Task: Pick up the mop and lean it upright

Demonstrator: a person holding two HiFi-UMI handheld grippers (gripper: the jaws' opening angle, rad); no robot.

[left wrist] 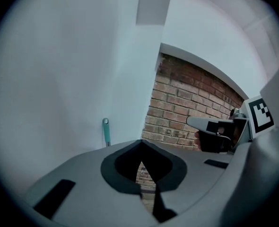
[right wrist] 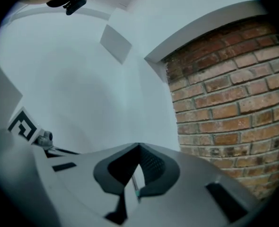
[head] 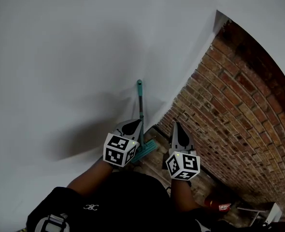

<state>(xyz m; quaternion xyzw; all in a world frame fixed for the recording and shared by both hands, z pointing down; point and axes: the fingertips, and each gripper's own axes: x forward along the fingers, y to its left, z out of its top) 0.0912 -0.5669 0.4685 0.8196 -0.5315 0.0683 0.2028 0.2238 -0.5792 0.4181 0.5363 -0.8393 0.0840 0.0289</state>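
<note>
The mop stands upright against the white wall. Its teal handle tip is up, a thin pole runs down from it, and the teal mop head rests on the floor. In the left gripper view the handle tip shows to the left of the jaws, apart from them. My left gripper hovers just left of the pole, its jaws together with nothing held. My right gripper is to the right of the mop, near the brick wall, jaws shut and empty.
A curved red brick wall meets the white wall right of the mop. A red object and a white frame lie on the floor at the lower right. A grey plate sits high on the white wall.
</note>
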